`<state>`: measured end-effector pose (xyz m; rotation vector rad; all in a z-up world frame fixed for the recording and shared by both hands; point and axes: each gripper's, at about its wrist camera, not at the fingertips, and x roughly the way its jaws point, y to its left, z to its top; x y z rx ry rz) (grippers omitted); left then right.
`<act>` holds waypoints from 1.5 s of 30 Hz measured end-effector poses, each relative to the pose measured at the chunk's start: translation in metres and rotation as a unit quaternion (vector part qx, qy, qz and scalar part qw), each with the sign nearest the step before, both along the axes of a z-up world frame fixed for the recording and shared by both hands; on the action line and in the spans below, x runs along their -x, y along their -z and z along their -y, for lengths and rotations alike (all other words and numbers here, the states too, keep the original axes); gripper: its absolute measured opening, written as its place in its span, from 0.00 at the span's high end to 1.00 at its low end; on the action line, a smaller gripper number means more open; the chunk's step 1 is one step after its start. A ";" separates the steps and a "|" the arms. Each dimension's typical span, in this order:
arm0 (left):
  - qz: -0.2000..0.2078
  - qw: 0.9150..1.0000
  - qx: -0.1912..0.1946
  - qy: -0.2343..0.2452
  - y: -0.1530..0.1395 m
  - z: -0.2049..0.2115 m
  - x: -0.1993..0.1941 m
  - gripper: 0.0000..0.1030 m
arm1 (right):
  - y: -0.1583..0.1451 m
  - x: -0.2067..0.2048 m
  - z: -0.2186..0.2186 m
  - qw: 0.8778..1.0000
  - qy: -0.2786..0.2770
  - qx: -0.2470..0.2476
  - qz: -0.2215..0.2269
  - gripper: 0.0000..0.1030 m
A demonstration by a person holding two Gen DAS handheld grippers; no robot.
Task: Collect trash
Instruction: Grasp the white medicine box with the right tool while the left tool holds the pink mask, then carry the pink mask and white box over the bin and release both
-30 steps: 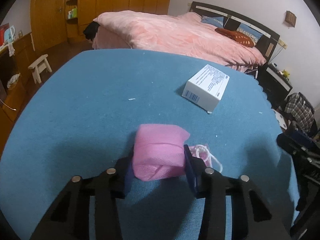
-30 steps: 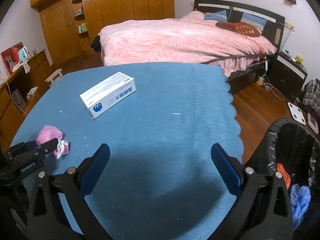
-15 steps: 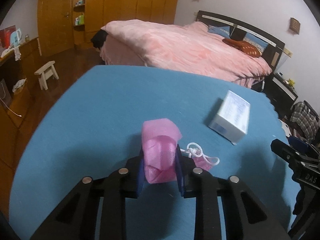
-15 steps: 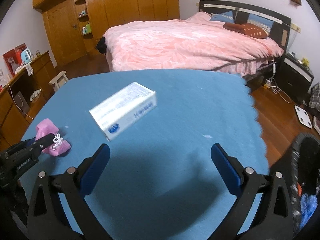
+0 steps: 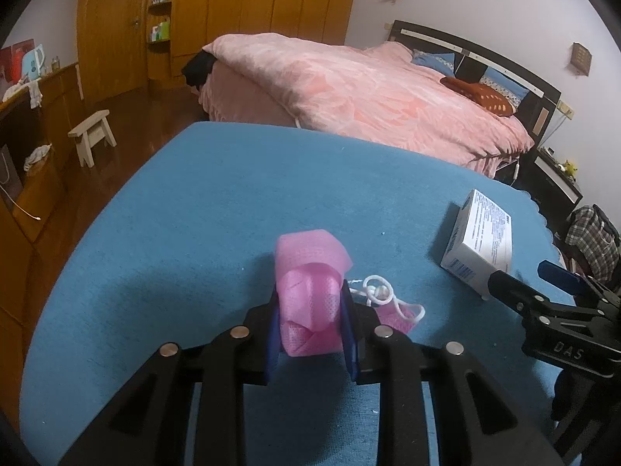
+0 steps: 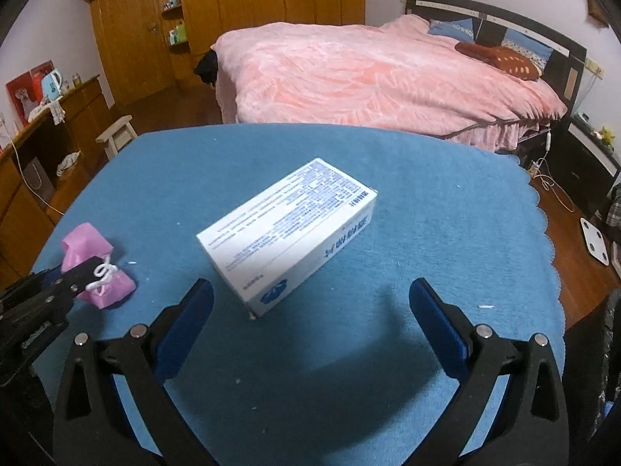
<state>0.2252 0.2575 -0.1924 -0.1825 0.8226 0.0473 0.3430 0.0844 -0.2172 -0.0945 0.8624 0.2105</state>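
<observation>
On the left, the left claw (image 5: 310, 322) is clamped on a crumpled pink non-woven face mask (image 5: 308, 303), its blue pads (image 5: 346, 330) pressing both sides of the wad. The mask's white elastic ear loops (image 5: 378, 291) spill out to the right of the claw onto the blue felt-covered desk (image 5: 233, 194). In the right wrist view the mask sits low near the desk's left edge, and I cannot tell whether it is lifted clear of the cloth or resting on it.

Further right, a white rectangular cardboard box with blue print (image 6: 289, 229) lies flat on the desk, untouched. The right claw (image 6: 310, 322) hovers just short of it with its jaws spread wide and nothing between them; the box's near corner points into the gap.

At the far right edge, the dark rim of a black-bagged bin (image 6: 611, 349) shows beside the desk.

As I judge it, the task is at an early-to-middle stage: one piece is gripped but not binned, the box is still to be grasped, and both must then go to the bin.
</observation>
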 end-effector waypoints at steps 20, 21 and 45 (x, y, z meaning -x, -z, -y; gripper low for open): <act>-0.002 1.000 -0.019 0.000 0.000 0.004 -0.010 0.73 | -0.012 0.000 0.035 0.999 0.025 -0.029 0.019 0.05; -0.002 1.000 -0.021 -0.001 -0.001 0.003 -0.010 0.73 | -0.012 -0.002 0.030 0.999 0.024 -0.030 0.017 0.05; 0.001 0.999 -0.030 -0.014 -0.003 0.003 -0.008 0.73 | 0.006 -0.022 0.010 0.999 0.012 -0.023 -0.025 0.48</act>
